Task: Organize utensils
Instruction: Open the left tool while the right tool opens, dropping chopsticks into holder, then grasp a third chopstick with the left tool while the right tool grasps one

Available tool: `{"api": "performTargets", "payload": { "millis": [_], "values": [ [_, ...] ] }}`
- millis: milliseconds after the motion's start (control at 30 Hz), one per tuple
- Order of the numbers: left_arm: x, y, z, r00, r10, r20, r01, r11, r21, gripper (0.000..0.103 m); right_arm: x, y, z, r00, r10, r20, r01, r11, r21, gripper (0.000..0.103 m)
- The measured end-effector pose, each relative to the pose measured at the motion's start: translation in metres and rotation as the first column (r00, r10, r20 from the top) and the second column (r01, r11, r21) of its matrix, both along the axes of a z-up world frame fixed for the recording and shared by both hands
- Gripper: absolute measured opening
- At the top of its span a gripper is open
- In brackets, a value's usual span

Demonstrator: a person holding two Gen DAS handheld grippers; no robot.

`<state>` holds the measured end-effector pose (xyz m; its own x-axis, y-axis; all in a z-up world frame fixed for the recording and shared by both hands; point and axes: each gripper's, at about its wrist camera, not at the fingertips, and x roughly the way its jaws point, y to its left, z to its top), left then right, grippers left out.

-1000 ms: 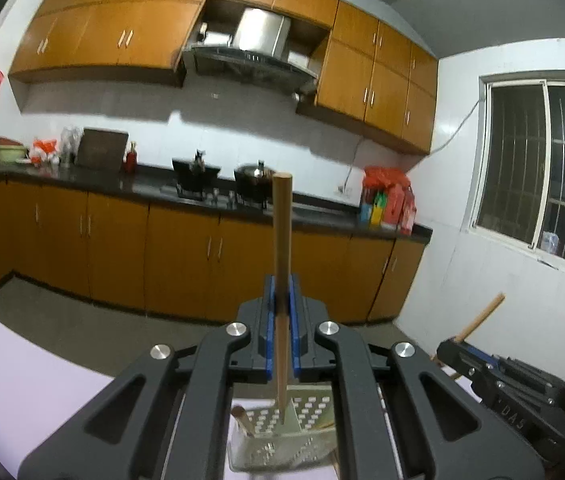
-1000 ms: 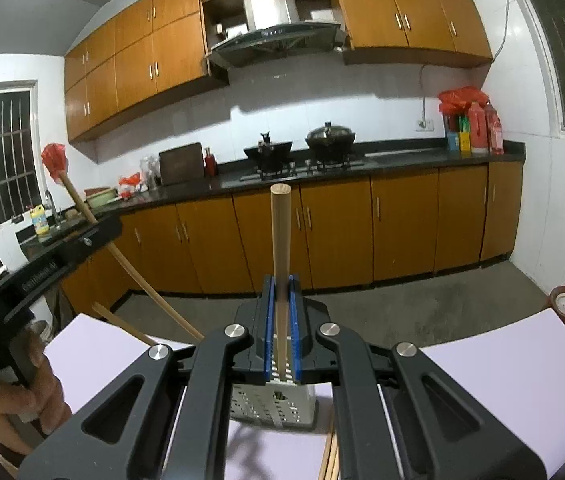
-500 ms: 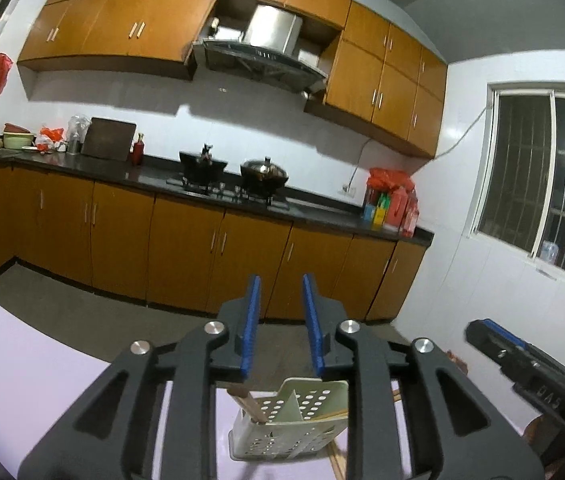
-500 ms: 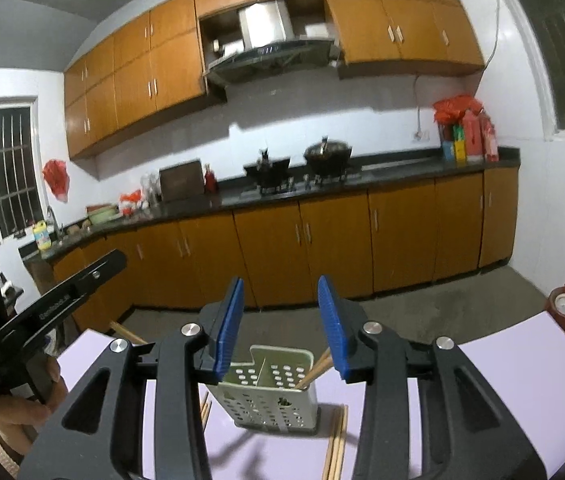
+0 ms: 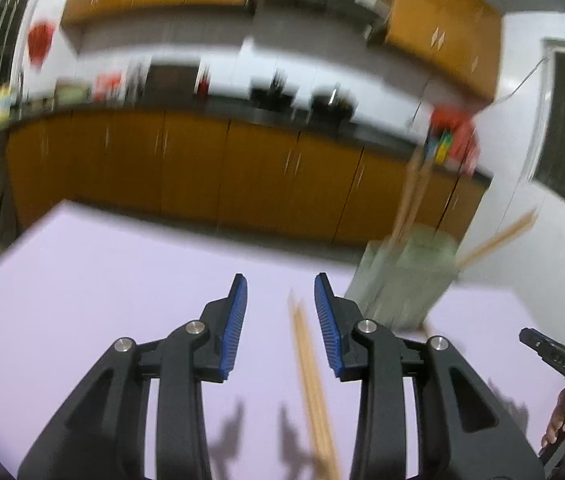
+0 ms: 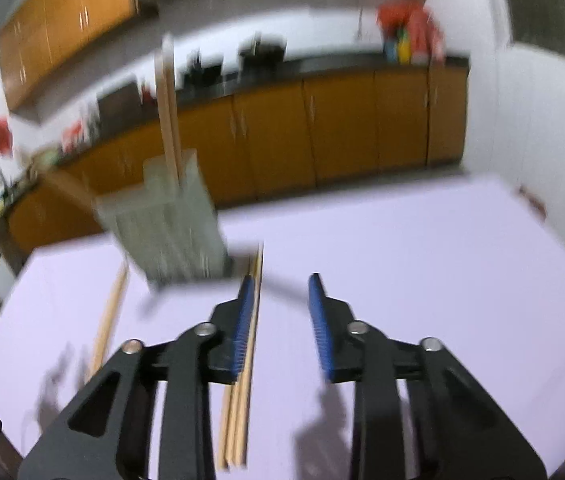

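Having released their sticks, both hand-held grippers (image 5: 280, 292) (image 6: 278, 292) now gape over loose chopsticks (image 5: 314, 384)

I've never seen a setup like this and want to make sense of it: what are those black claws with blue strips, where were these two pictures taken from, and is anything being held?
Each picture comes from a camera mounted on a hand-held tool, looking forward along its two fingers. A person holds one tool in each hand.

The left gripper is open and holds nothing; so is the right gripper. The blue strips are the pads on the fingers.

Below lies a pale purple table. On it stands a pale green utensil holder with chopsticks sticking up from it. More loose chopsticks lie flat on the table. Both pictures are motion-blurred, so finer detail is unclear.
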<state>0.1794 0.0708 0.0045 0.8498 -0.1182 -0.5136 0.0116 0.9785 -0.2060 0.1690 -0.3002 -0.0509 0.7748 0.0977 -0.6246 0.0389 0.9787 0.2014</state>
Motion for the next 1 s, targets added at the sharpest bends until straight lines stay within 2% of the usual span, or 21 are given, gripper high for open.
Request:
{"api": "performTargets", "payload": {
  "millis": [67,167,300,500,567,667,767,900,1000],
  "values": [
    [0.002,0.005,-0.035,0.994,-0.008,-0.108,0.004,0.999,-0.039,0.034,0.006,0.013,-0.032,0.994,0.056,-0.094,-0.055,0.998,0.017,0.017],
    [0.001,0.004,-0.065,0.983,-0.022,-0.182,0.012,0.998,-0.055,0.034,0.012,0.029,-0.058,0.981,0.105,-0.164,-0.104,0.995,0.014,0.014],
    [0.001,-0.003,-0.082,0.974,-0.055,-0.221,0.045,0.998,-0.048,0.033,0.011,0.041,-0.076,0.973,0.122,-0.195,-0.121,0.993,0.013,0.013],
    [0.005,-0.021,-0.091,0.964,-0.092,-0.248,0.086,0.996,-0.037,0.033,0.012,0.043,-0.083,0.973,0.111,-0.204,-0.128,0.989,-0.070,0.008],
    [0.006,-0.027,-0.095,0.960,-0.108,-0.259,0.102,0.994,-0.039,0.033,0.013,0.039,-0.084,0.978,0.061,-0.199,-0.086,0.989,-0.120,0.008],
    [0.008,-0.035,-0.099,0.952,-0.136,-0.274,0.129,0.991,-0.042,0.025,0.014,0.029,-0.083,0.981,0.022,-0.193,-0.043,0.994,-0.103,0.008],
    [0.009,-0.044,-0.104,0.943,-0.164,-0.289,0.160,0.986,-0.037,0.022,0.015,0.028,-0.084,0.981,0.026,-0.191,-0.048,0.993,-0.110,0.008],
    [0.013,-0.055,-0.110,0.933,-0.175,-0.315,0.185,0.983,0.000,0.014,0.013,0.027,-0.083,0.982,0.028,-0.186,-0.049,0.993,-0.111,0.008],
    [0.014,-0.057,-0.114,0.929,-0.165,-0.330,0.183,0.983,0.025,0.013,0.013,0.026,-0.084,0.982,0.033,-0.185,-0.054,0.992,-0.110,0.008]
  ]
}}
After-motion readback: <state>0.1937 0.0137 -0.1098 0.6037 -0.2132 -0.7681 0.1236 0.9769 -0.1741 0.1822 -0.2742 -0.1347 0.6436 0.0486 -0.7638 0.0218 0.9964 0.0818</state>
